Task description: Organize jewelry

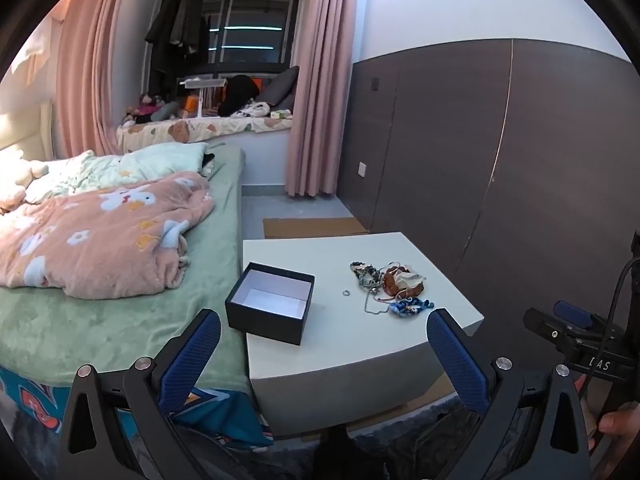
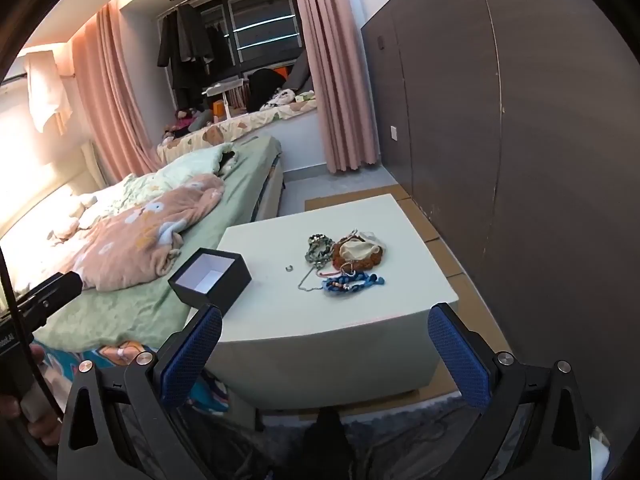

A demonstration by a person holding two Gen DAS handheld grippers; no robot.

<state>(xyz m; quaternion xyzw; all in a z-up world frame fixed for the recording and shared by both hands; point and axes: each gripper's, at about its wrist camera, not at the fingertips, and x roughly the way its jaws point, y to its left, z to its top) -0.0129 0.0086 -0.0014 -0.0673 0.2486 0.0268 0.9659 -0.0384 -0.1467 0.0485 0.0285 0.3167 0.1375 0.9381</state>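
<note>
Left wrist view: left gripper (image 1: 324,328) spread wide, holding nothing; one black box (image 1: 270,307) just ahead, one ring (image 1: 346,292) and one jewelry heap (image 1: 390,286) ahead-right. Right gripper (image 2: 325,325) likewise spread, heap ahead.

From my remote seat, little here reads as text. In the left wrist view, pale capitals on the black body of the right gripper (image 1: 576,330) appear as "D AS", the middle of the word too faint to make out. In the right wrist view, the black body of the left gripper (image 2: 44,300) carries small white lettering cut off by the frame edge, ending in what looks like "LAI". I find nothing else legible in either view.
</note>
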